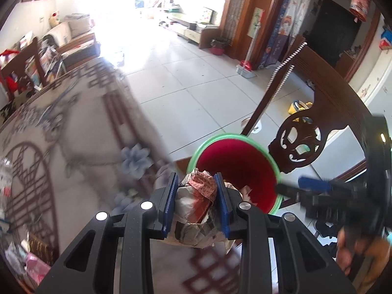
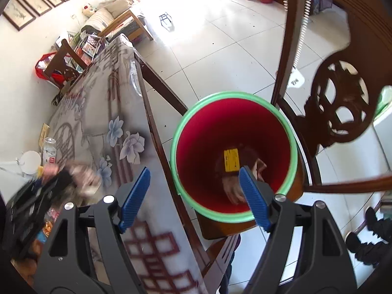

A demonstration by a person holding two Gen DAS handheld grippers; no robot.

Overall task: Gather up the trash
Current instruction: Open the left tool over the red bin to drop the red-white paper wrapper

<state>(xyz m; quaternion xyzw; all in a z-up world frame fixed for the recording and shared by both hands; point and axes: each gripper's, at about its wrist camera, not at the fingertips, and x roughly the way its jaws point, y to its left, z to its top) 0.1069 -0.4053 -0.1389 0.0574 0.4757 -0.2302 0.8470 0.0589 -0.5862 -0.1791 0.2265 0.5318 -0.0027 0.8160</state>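
Observation:
My left gripper (image 1: 197,191) is shut on a crumpled wad of white and red paper (image 1: 198,203), held over the table edge just short of the red bin with a green rim (image 1: 245,161). The bin stands on a wooden chair seat beside the table. In the right wrist view the bin (image 2: 193,132) is seen from above; a yellow card (image 2: 231,159) and brown scraps lie at its bottom. My right gripper (image 2: 196,196) is open and empty above the bin's near rim. The left gripper shows blurred at the left (image 2: 36,196).
The table carries a patterned cloth (image 2: 98,112) with a clear bottle (image 2: 49,150), a white lid and packets at its far left. A carved wooden chair back (image 2: 343,98) rises right of the bin. Tiled floor lies beyond.

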